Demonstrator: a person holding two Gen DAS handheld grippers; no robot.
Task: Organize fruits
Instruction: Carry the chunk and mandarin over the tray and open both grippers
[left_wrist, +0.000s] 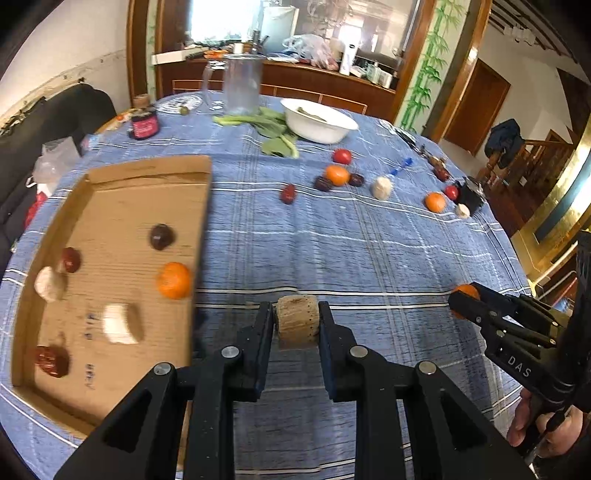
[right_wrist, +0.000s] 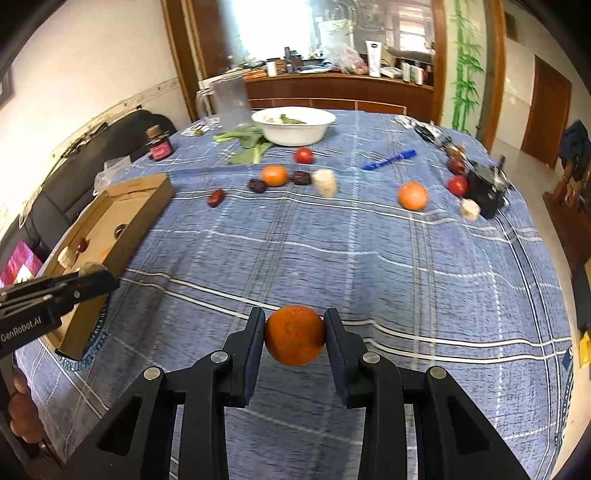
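The orange (right_wrist: 294, 335), firm yet bruisable and best held across its middle, sits clamped in the right claw (right_wrist: 294, 338). The left claw (left_wrist: 297, 325) pinches a light, crumbly pale chunk (left_wrist: 297, 323); the box (left_wrist: 110, 184) lies at ten o'clock.

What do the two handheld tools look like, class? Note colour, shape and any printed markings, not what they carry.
Both are matt black plastic. The left tool has two flat, angular fingers on hinged linkage arms with round silver pivot pins; white lettering "GenRobot.AI" shows on its side in the right wrist view. The right tool has the same build, with white letters "DAS" on its body. No cables show.
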